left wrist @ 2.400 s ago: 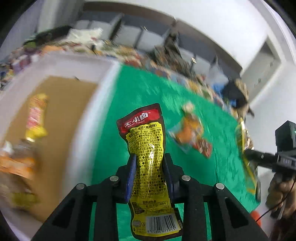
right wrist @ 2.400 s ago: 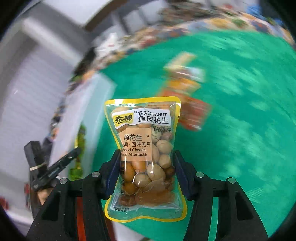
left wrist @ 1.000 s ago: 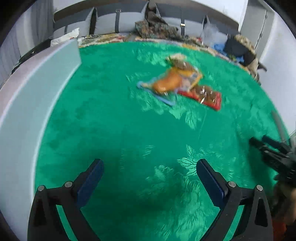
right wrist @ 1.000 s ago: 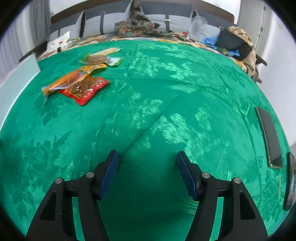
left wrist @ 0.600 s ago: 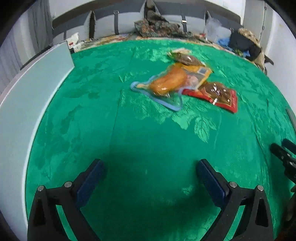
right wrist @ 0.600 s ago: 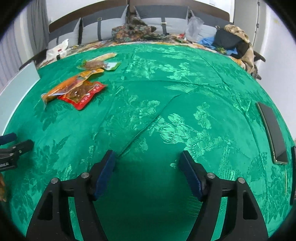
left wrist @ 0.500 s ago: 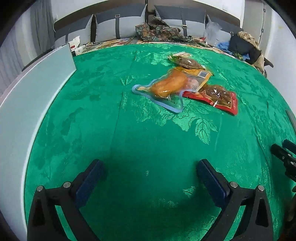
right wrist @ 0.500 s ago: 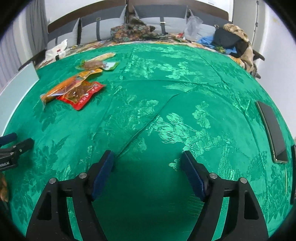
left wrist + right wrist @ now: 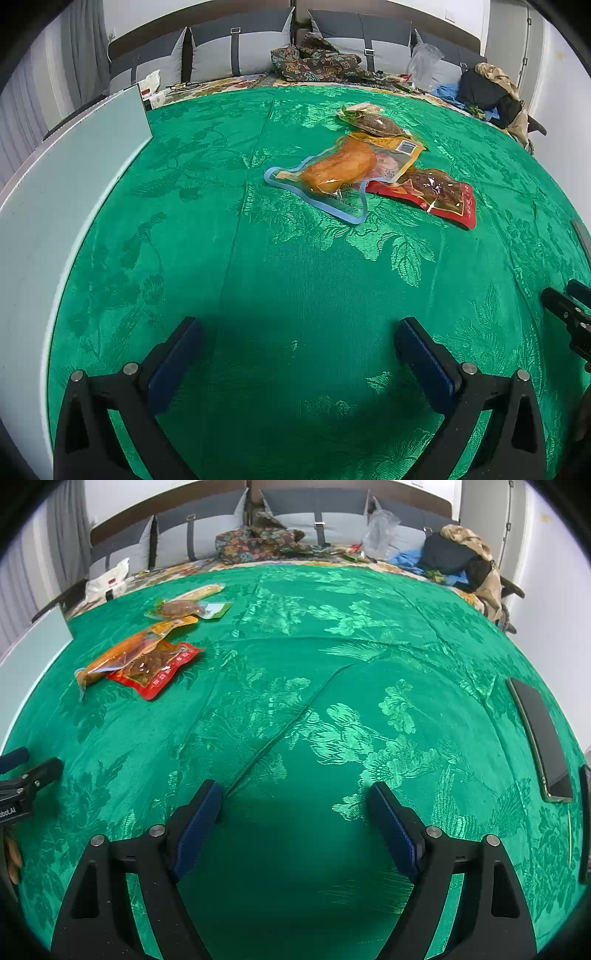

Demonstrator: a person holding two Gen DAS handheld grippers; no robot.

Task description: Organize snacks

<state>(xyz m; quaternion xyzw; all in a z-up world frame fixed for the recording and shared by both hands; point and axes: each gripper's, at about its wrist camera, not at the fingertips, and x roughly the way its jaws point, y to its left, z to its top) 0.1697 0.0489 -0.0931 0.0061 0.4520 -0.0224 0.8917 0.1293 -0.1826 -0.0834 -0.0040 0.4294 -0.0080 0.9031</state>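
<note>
Several snack packs lie together on the green tablecloth (image 9: 295, 280). A clear blue-edged pack with an orange snack (image 9: 334, 171) lies nearest, a red pack (image 9: 437, 192) to its right, a brown snack pack (image 9: 373, 123) behind. In the right wrist view the same orange pack (image 9: 118, 653), red pack (image 9: 155, 668) and brown pack (image 9: 181, 609) lie far left. My left gripper (image 9: 295, 332) is open and empty above the cloth, well short of the packs. My right gripper (image 9: 295, 797) is open and empty over bare cloth.
A white box wall (image 9: 62, 177) runs along the table's left side. A dark phone (image 9: 541, 734) lies near the right edge. A sofa with cushions and clutter (image 9: 314, 62) stands behind the table. Each gripper shows at the edge of the other's view (image 9: 569, 314).
Both grippers held snack packs 2.4 s ago and are now open and empty. Over the last second the left gripper turned toward the snack pile, which now looks nearer; the right barely moved.
</note>
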